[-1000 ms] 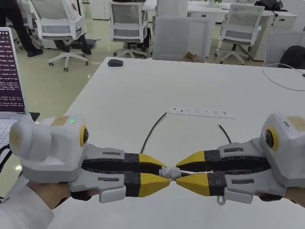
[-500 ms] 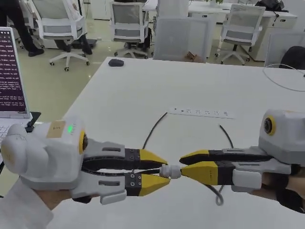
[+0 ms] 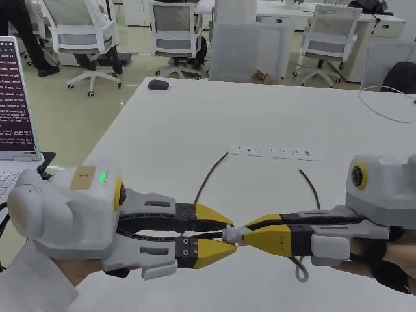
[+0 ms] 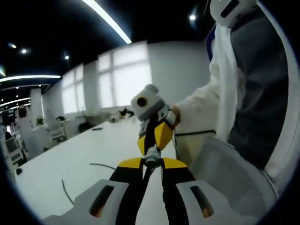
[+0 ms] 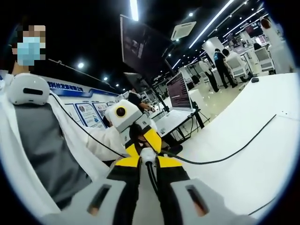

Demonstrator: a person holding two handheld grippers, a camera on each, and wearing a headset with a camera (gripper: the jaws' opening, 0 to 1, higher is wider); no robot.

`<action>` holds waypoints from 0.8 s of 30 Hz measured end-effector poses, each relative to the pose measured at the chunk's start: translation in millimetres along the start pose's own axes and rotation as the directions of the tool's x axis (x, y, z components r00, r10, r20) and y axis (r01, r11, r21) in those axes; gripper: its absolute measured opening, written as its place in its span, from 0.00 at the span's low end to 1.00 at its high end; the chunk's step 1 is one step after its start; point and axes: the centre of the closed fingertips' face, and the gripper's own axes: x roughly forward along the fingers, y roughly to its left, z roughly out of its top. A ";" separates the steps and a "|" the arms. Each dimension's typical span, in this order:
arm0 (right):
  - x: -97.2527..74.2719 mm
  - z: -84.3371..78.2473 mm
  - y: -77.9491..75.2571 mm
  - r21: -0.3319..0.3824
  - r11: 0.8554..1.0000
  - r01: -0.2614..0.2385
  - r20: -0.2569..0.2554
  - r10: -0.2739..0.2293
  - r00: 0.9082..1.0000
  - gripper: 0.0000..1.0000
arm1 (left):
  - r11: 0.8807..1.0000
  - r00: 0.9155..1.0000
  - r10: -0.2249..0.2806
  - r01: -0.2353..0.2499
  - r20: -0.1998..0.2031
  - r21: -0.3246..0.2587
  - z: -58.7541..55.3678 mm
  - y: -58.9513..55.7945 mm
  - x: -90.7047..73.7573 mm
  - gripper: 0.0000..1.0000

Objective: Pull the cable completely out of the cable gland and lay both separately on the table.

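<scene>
A small white cable gland [image 3: 231, 234] hangs above the white table [image 3: 195, 130], threaded on a thin black cable [image 3: 207, 179]. My left gripper [image 3: 224, 234] comes in from the left and is shut on the gland, which sits between its yellow tips [image 4: 151, 158]. From the right, my right gripper [image 3: 249, 230] meets it tip to tip, pinched shut on the cable right at the gland's end [image 5: 147, 155]. Black cable runs back between the jaws of both grippers [image 5: 152, 180]. Its ends trail over the table, with a loop [image 3: 301, 272] under the right gripper.
A white power strip [image 3: 276, 153] lies across the table's middle and a dark mouse [image 3: 157, 85] at its far edge. An open laptop [image 3: 16, 104] stands at the left. Office chairs [image 3: 172, 32] stand behind, and a thin white cable [image 3: 390, 114] curls at the far right.
The right gripper has rolled onto its side and dropped a little, staying at the gland. The left gripper has shifted slightly and keeps its hold.
</scene>
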 end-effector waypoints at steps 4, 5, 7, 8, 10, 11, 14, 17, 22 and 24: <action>-0.9 0.5 1.8 -0.057 0.998 0.003 -0.022 -0.005 1.000 0.11 | 1.000 1.000 0.001 -0.001 0.005 -0.017 0.4 0.0 0.4 0.15; -1.1 1.3 2.0 -0.074 0.997 0.006 -0.021 -0.007 1.000 0.11 | 1.000 1.000 0.003 -0.003 0.008 -0.020 0.8 0.5 0.2 0.15; -1.2 2.6 2.4 -0.103 0.995 0.009 -0.020 -0.011 1.000 0.10 | 0.999 1.000 0.004 -0.003 0.021 -0.044 2.3 2.0 -0.7 0.15; -1.0 3.4 2.4 -0.119 0.993 0.015 -0.021 -0.017 1.000 0.10 | 0.999 1.000 0.006 -0.005 0.023 -0.046 2.6 2.7 -1.0 0.15; -0.6 3.6 1.6 -0.181 0.983 0.031 -0.038 -0.039 0.999 0.10 | 0.998 1.000 0.009 -0.007 0.022 -0.057 2.4 3.4 -0.9 0.15; -0.1 3.0 1.7 -0.228 0.973 0.038 -0.053 -0.051 0.997 0.10 | 0.997 1.000 0.008 -0.006 0.022 -0.071 1.9 3.6 -1.0 0.15; 1.4 1.9 2.8 -0.311 0.949 0.043 -0.075 -0.069 0.995 0.10 | 0.995 1.000 0.006 -0.003 0.028 -0.103 0.8 4.1 -1.9 0.15; 2.7 -0.8 3.8 -0.417 0.908 0.033 -0.095 -0.080 0.992 0.10 | 0.988 1.000 0.000 0.004 0.025 -0.157 -1.9 3.7 -2.9 0.15; 2.8 -4.3 1.8 -0.494 0.869 0.036 -0.108 -0.102 0.989 0.10 | 0.978 1.000 0.001 0.003 0.021 -0.210 -4.0 4.1 -3.2 0.15; 3.9 -5.8 1.6 -0.521 0.853 0.039 -0.115 -0.115 0.987 0.10 | 0.964 1.000 -0.006 0.010 0.015 -0.264 -6.1 2.8 -3.6 0.15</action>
